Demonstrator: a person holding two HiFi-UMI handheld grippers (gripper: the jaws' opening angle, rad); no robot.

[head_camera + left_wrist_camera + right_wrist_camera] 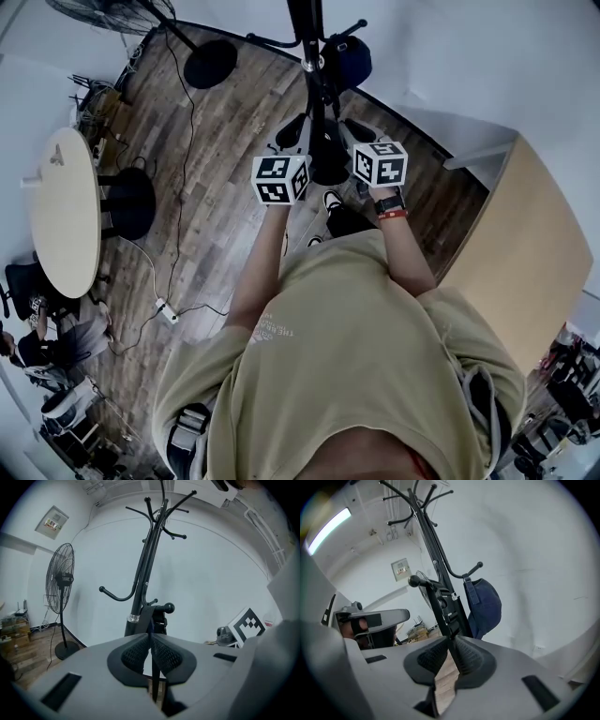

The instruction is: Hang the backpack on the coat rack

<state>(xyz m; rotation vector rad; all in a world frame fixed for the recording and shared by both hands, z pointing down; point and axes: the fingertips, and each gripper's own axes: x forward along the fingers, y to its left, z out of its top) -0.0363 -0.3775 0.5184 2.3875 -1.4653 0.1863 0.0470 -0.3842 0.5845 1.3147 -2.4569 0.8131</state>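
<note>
Shows the left gripper [150,639], fingers pinched shut on a thin black backpack strap [143,617] at a knobbed hook [163,607] of the coat rack [143,573]. Shows the right gripper [451,641] clamped likewise on a second strap [451,620]. Places the backpack [330,164] against the rack's pole, between both grippers, with a blue cap [485,606] hanging nearby.

Black metal coat rack [143,573], black fabric backpack straps [449,609], navy blue cap [485,606], black-and-white marker cubes [281,179] on the grey left gripper [151,639] and right gripper [451,644], grey-brown wood plank floor [225,122], pale cream round table [64,211], khaki T-shirt [356,356], red wristband [393,215].
</note>
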